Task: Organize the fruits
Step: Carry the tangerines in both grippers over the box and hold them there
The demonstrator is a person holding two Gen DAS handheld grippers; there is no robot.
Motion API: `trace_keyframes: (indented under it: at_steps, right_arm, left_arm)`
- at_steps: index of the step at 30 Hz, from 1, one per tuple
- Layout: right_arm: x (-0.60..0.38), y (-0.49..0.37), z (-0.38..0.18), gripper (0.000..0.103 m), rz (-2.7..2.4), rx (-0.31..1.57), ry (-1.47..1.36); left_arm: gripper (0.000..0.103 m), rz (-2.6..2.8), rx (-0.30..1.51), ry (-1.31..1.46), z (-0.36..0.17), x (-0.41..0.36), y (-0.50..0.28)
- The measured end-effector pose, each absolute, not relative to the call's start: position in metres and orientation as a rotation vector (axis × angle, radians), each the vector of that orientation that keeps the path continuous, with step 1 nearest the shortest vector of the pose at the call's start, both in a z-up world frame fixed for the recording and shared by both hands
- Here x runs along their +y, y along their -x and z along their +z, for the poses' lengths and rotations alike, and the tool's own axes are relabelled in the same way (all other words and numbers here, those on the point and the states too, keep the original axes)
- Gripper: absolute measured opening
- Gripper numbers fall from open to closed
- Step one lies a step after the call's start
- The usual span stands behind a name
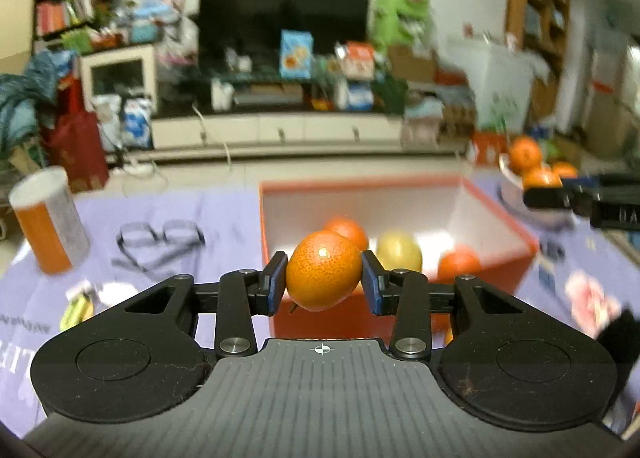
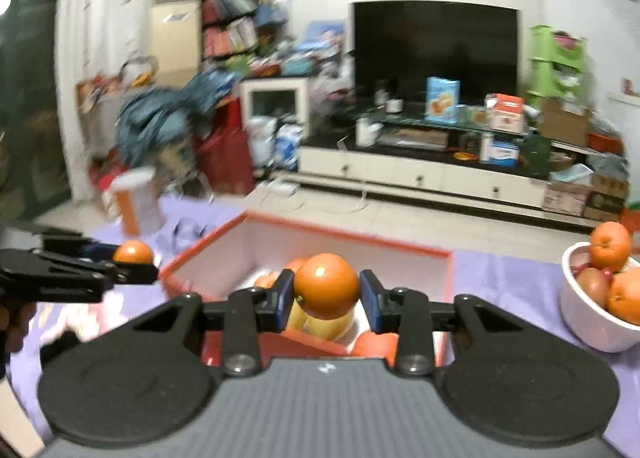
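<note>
My left gripper point(image 1: 325, 278) is shut on an orange point(image 1: 324, 270) and holds it at the near wall of an orange box point(image 1: 496, 213) with a white inside. The box holds oranges and a yellow fruit point(image 1: 399, 250). My right gripper point(image 2: 326, 298) has an orange point(image 2: 326, 285) between its pads, just above the same box point(image 2: 400, 248); a narrow gap shows at the right pad. A white bowl point(image 2: 584, 318) of oranges and reddish fruit stands to the right. The left gripper with its orange point(image 2: 133, 252) shows at the left of the right wrist view.
A purple cloth point(image 1: 224, 209) covers the table. An orange and white can point(image 1: 48, 217) and a pair of glasses point(image 1: 160, 238) lie left of the box. Small packets point(image 1: 80, 306) lie near the front left. A TV stand and clutter are beyond the table.
</note>
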State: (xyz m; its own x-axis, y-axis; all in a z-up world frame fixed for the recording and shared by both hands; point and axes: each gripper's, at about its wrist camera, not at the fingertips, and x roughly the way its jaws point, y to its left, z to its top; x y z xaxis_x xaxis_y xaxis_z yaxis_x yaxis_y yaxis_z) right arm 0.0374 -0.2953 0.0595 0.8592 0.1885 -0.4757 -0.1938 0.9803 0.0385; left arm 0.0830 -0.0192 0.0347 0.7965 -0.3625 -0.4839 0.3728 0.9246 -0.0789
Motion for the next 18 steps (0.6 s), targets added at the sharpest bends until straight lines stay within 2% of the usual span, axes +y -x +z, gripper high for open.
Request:
trace_keyframes:
  at_steps: [7,13,18]
  right_arm:
    - [-0.297,-0.066,0.08,0.037,0.175,0.491,-0.055]
    - [-0.28,-0.098,0.07,0.037,0.147,0.521,-0.025]
    - [-0.277,-0.114,0.037,0.037,0.094,0.603,-0.027]
  left_arm:
    - [0.009,-0.328,0.5,0.014,0.064,-0.056,-0.119]
    - [0.008,-0.264,0.567,-0.077,0.036,-0.085,-0.137]
    - [0.008,-0.235,0.599,-0.124,0.014,-0.097,-0.15]
